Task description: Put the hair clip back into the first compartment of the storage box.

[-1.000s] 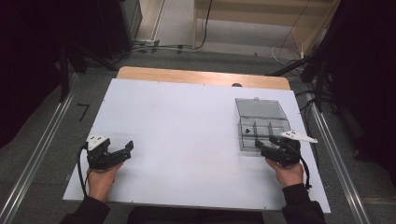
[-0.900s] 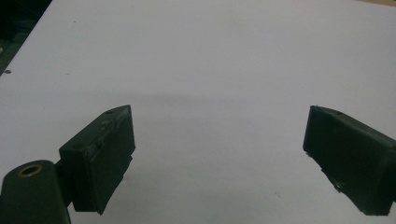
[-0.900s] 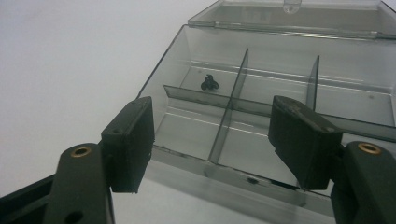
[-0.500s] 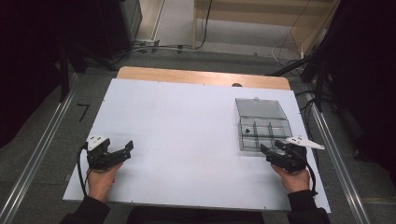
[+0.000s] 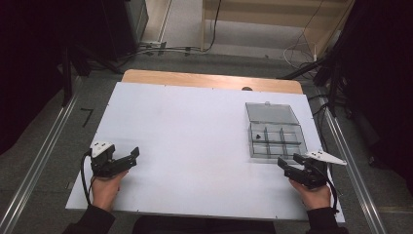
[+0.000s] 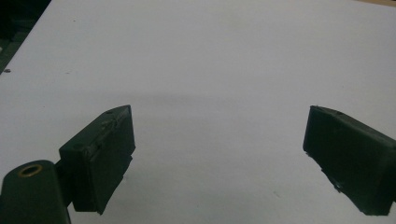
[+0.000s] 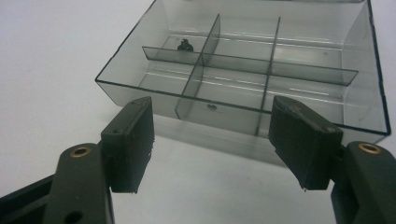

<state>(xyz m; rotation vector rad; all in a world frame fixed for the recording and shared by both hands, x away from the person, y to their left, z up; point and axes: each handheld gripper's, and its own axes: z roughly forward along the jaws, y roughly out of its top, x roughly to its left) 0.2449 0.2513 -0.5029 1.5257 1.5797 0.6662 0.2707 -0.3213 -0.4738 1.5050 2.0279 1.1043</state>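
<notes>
A clear plastic compartment box [image 5: 287, 146] sits on the right part of the white table [image 5: 195, 126], its lid [image 5: 271, 113] lying open behind it. A small black part [image 5: 256, 137] rests in a left compartment; the right gripper view shows that black part [image 7: 185, 45] in a far cell of the box [image 7: 308, 74], and a tiny pale speck [image 7: 211, 107] in a near cell. My right gripper [image 5: 289, 162] is open just in front of the box's near wall, apart from it, nothing between its fingers [image 7: 133, 140]. My left gripper [image 5: 130, 158] stands open over bare table at the front left, empty [image 6: 217, 140].
A wooden strip [image 5: 209, 80] runs along the table's far edge. Metal rails [image 5: 39, 161] flank the table on both sides, and cables [image 5: 165, 48] lie on the floor beyond. The near table edge is close behind both hands.
My right gripper has drawn back from the box's near wall toward the front edge and slightly right, jaws still wide. The left gripper has stayed where it was.
</notes>
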